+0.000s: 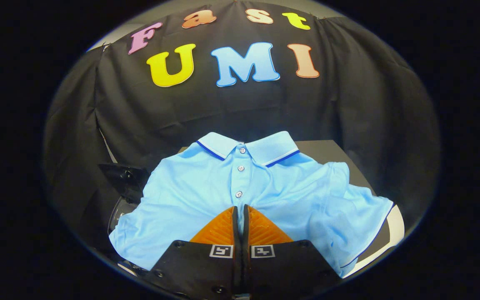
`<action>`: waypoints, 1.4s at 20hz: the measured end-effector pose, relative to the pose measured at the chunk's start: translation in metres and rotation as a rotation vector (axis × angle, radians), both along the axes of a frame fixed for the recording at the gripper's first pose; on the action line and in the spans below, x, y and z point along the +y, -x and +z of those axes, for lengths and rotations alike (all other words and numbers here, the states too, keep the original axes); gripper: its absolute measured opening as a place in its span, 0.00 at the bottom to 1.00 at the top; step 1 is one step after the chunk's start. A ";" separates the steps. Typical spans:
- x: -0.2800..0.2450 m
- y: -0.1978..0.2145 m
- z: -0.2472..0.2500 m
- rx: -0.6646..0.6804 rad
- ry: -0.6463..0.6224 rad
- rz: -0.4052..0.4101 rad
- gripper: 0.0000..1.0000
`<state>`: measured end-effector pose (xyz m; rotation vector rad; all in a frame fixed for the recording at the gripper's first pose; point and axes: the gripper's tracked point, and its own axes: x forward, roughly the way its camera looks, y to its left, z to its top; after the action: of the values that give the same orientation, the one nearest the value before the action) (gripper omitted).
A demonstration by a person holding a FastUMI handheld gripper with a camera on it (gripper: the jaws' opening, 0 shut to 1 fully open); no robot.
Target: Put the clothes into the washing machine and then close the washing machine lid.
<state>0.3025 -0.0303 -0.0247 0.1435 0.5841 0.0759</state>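
Clearly the step in hand is the first pick-up: the light blue short-sleeved polo shirt with a dark-trimmed collar and white buttons [240, 187] lies spread front-up on a dark flat counter [327, 148], collar toward the booth's wall, and nothing has yet gone into any machine. The gripper [240, 210] sits low over the shirt's lower front, its two orange ribbed fingers [219, 229] brought together with only a thin dark slit between them, tips resting at or just above the cloth below the lowest button; I judge them closed and empty, though whether a thin fold is nipped at the very tips is hard to tell. To do this well, the fingers would need to part, press down so that a good bunch of fabric rises between them, and close near the shirt's middle, not on a hem, so that the sleeves hang evenly and do not drag or snag when lifted. The cloth is soft and will slide, so a deep bite is safer than a pinch. The washing machine and its lid are hard to identify: some dark, shiny shapes [125, 183] show beside the shirt's sleeve, partly covered by it, and I cannot say what they are. The shirt's hem is hidden beneath the gripper's black body, and a pale surface [396, 227] peeks out past the other sleeve.
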 end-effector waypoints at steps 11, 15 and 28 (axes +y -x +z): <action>0.014 0.002 0.104 -0.227 -0.088 0.058 0.02; 0.028 0.001 0.135 -0.282 -0.095 0.083 0.01; 0.053 0.008 0.085 -0.176 0.052 0.081 0.96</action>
<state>0.2949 0.0224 0.0602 0.0616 0.4157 0.1504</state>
